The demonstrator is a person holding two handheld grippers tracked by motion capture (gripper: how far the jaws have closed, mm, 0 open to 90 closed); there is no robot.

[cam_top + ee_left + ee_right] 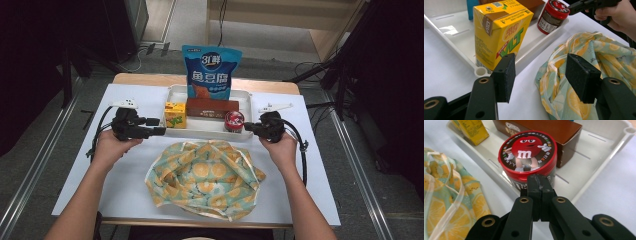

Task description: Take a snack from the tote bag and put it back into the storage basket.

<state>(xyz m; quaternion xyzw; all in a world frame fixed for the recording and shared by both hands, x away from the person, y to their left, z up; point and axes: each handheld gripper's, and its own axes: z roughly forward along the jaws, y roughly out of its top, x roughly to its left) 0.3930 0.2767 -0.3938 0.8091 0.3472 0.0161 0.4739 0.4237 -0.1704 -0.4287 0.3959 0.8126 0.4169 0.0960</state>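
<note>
A white tray [210, 131] holds a yellow drink carton [175, 115], a brown box [212, 108], a red-lidded candy jar [234, 121] and an upright blue snack bag [212, 72]. In front of it lies a crumpled lemon-print bag [205, 172]. My left gripper [540, 75] is open and empty, pointing past the carton [499, 32] toward the lemon-print bag [584, 50]. My right gripper [539, 180] is shut with nothing between its pads, its tips just in front of the jar [527, 152]. From above, the left gripper [159, 126] and right gripper [246, 126] flank the tray's front.
A white sheet [125, 180] covers the wooden table, whose edges lie close on all sides. The brown box [549, 130] stands right behind the jar. Cables trail from both grippers. Dark floor, stands and cables surround the table.
</note>
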